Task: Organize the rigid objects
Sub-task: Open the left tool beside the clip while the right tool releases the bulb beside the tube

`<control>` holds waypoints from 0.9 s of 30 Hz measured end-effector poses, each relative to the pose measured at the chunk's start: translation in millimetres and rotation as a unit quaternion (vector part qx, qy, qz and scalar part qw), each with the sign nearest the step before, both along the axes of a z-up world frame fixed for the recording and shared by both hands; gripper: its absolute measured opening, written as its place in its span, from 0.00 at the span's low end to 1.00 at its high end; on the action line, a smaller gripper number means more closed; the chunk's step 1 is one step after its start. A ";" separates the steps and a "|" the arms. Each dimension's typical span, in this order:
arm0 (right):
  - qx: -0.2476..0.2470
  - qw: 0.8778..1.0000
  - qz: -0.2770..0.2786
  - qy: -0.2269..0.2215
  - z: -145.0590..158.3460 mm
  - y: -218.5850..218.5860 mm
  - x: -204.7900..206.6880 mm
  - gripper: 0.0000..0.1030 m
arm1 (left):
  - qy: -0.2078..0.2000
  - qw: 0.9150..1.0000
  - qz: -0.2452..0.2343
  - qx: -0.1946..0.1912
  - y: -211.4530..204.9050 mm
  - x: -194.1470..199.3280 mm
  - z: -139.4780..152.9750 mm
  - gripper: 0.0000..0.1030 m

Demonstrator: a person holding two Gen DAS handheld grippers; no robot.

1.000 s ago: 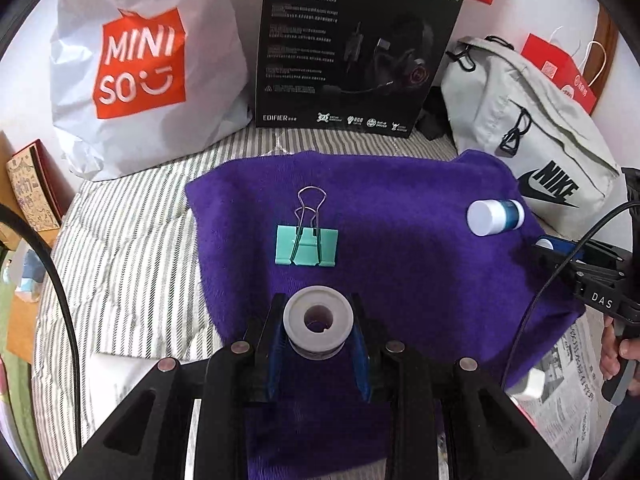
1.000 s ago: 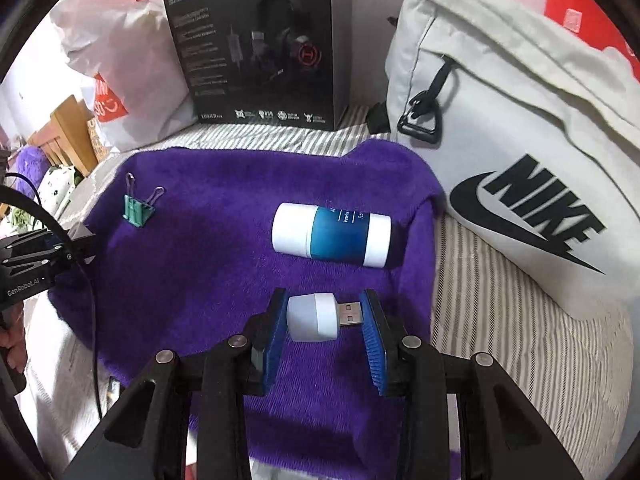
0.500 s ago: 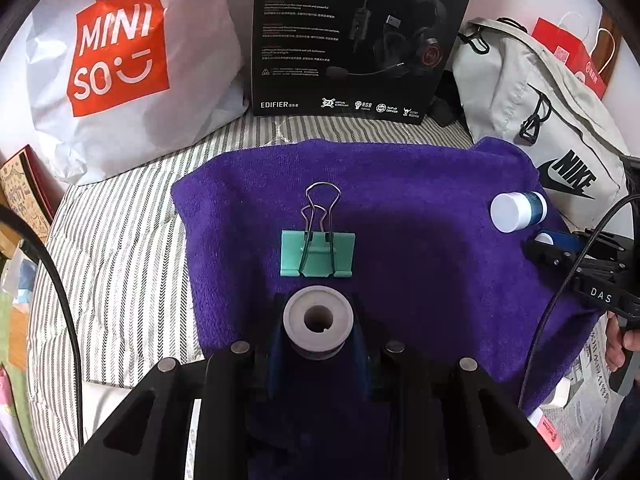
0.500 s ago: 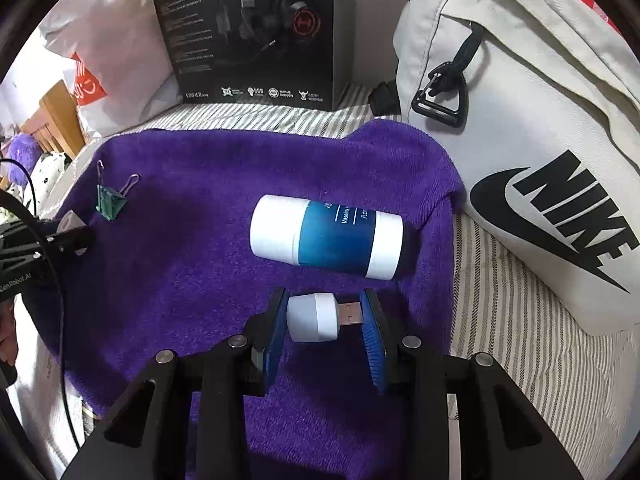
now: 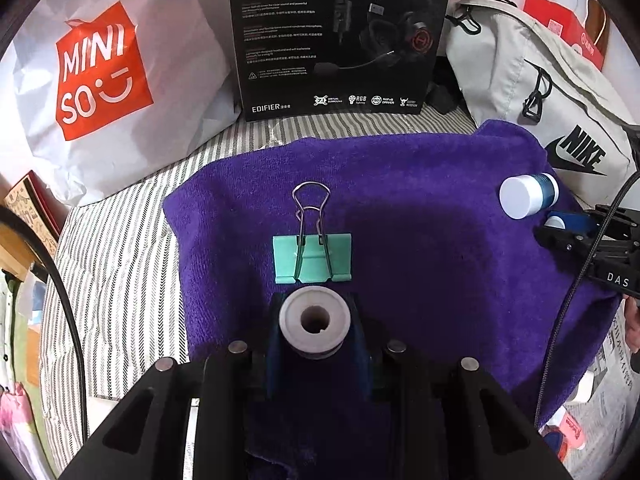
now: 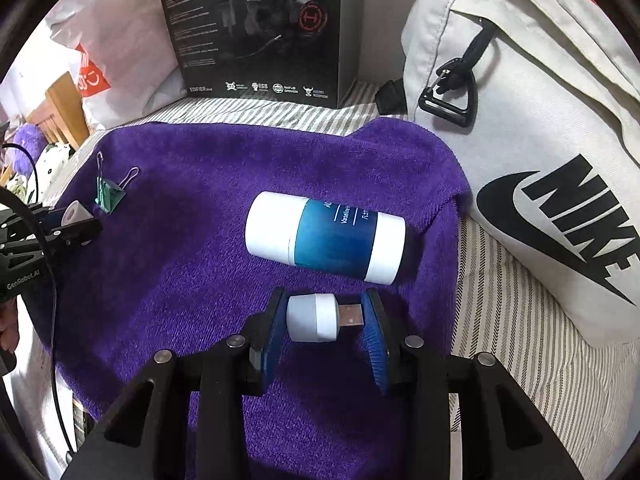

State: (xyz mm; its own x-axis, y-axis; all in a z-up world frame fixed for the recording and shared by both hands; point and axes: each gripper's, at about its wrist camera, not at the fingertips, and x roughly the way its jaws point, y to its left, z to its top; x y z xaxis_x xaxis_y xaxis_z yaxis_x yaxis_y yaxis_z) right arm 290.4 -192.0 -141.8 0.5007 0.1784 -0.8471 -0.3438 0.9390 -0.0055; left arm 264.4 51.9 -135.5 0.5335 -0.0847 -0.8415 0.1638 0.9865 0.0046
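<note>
Two grippers work low over a purple towel [image 5: 420, 240] spread on a striped bedsheet [image 5: 120, 280].

From the left wrist, the left gripper [image 5: 315, 322] has a white spool [image 5: 315, 323] between its blue pads. Its jaws have just been opening; they stand narrow, and whether the pads press the spool cannot be told. Just beyond the spool lies a green binder clip [image 5: 313, 257], its wire handles pointing away. Bare towel stretches right of the clip as far as a white-capped blue bottle [image 5: 526, 196] near the towel's right edge, where the right gripper [image 5: 568, 228] reaches in. A black headset box [image 5: 340, 36], a Miniso bag [image 5: 104, 76] and a grey Nike bag [image 5: 540, 92] stand around the far edge.

From the right wrist, the right gripper [image 6: 325, 320] has a small white USB light [image 6: 320, 317] between its pads, plug end toward the right pad. Its jaws have just been opening too: a sliver of gap shows at each end, so the light lies loose on the towel [image 6: 180, 260]. The bottle [image 6: 325, 235] lies on its side just beyond it. The towel's right edge and the Nike bag [image 6: 540, 140] are close. Open towel runs left to the clip [image 6: 107, 196] and the left gripper [image 6: 74, 216].
</note>
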 end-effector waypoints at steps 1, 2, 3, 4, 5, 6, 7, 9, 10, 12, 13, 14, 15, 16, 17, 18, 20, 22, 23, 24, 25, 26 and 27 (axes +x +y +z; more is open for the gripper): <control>0.005 1.000 0.005 0.004 0.0 -0.6 -1.0 0.48 | 0.001 1.000 -0.001 0.001 -0.9 -1.1 0.0 0.33; 0.008 1.000 0.009 0.005 0.3 -0.4 -2.7 0.50 | 0.001 1.000 -0.003 0.002 -1.7 -2.9 0.0 0.36; 0.008 1.000 0.013 0.006 0.5 0.3 -5.4 0.52 | 0.001 1.000 -0.003 0.004 -2.5 -4.6 0.0 0.40; 0.001 1.000 0.016 0.006 0.7 1.9 -8.4 0.53 | 0.001 1.000 -0.004 0.006 -4.5 -6.5 -0.3 0.41; -0.005 1.000 0.017 0.006 0.8 3.1 -10.7 0.54 | 0.002 1.000 -0.005 0.008 -6.4 -8.3 -0.4 0.44; -0.009 1.000 0.017 0.006 0.7 4.1 -12.0 0.55 | 0.004 1.000 -0.006 0.010 -8.0 -9.7 -0.4 0.47; -0.013 1.000 0.018 0.008 1.1 4.4 -15.3 0.56 | 0.005 1.000 -0.007 0.012 -10.2 -11.9 -0.4 0.49; -0.015 1.000 0.017 0.011 2.2 3.8 -20.2 0.56 | 0.006 1.000 -0.010 0.016 -13.5 -15.6 -0.4 0.53; -0.016 1.000 0.016 0.012 3.4 3.0 -21.9 0.56 | 0.006 1.000 -0.009 0.018 -14.4 -17.5 -0.3 0.54; -0.012 1.000 0.015 0.016 6.9 -1.2 -29.2 0.56 | 0.008 1.000 -0.006 0.015 -13.2 -22.2 0.6 0.54; -0.007 1.000 0.015 0.017 9.1 -3.5 -32.7 0.56 | 0.011 1.000 -0.004 0.013 -12.2 -24.1 1.3 0.54; -0.003 1.000 0.014 0.017 11.7 -5.8 -36.5 0.56 | 0.014 1.000 0.002 0.013 -10.6 -26.6 2.6 0.54; -0.001 1.000 0.012 0.017 14.3 -7.7 -40.4 0.56 | 0.015 1.000 0.006 0.013 -10.4 -28.0 3.7 0.54; -0.002 1.000 0.009 0.015 17.3 -9.6 -45.3 0.56 | 0.014 1.000 0.011 0.012 -8.4 -31.8 6.9 0.54; -0.004 1.000 0.006 0.012 20.1 -11.2 -49.7 0.56 | 0.012 1.000 0.012 0.008 -7.1 -35.3 9.6 0.54; -0.003 1.000 0.003 0.009 22.8 -13.0 -54.4 0.56 | 0.009 1.000 0.015 0.005 -5.7 -40.0 13.7 0.54; 0.006 1.000 -0.003 0.006 27.5 -16.9 -64.3 0.57 | -0.002 1.000 0.019 0.004 -3.9 -52.8 23.2 0.54; 0.016 1.000 -0.012 0.007 30.2 -19.6 -73.9 0.60 | -0.010 1.000 0.018 0.001 -2.5 -67.4 30.7 0.54; 0.018 1.000 -0.014 0.006 31.2 -20.6 -79.2 0.60 | -0.013 1.000 0.019 -0.002 -2.0 -75.5 34.0 0.54; 0.020 1.000 -0.015 0.006 31.4 -20.7 -83.7 0.60 | -0.014 1.000 0.018 -0.005 -1.6 -82.2 36.3 0.54; 0.022 1.000 -0.016 0.008 31.2 -21.1 -87.3 0.60 | -0.015 1.000 0.016 -0.006 -1.7 -89.8 38.2 0.54; 0.024 0.999 -0.019 0.012 30.7 -21.7 -93.0 0.60 | -0.017 1.000 0.014 -0.007 -2.1 -98.2 40.1 0.54; 0.027 0.999 -0.021 0.013 30.7 -21.9 -97.1 0.60 | -0.019 1.000 0.014 -0.009 -2.6 -106.5 41.3 0.54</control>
State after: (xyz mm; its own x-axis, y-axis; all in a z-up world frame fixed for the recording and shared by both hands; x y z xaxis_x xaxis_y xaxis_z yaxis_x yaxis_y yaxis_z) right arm 193.4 -213.8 -111.1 0.4861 0.2031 -0.8500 -0.3043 0.9511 0.0532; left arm 157.9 49.3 -94.3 0.5670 -0.0841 -0.8194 0.1371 0.9905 -0.0069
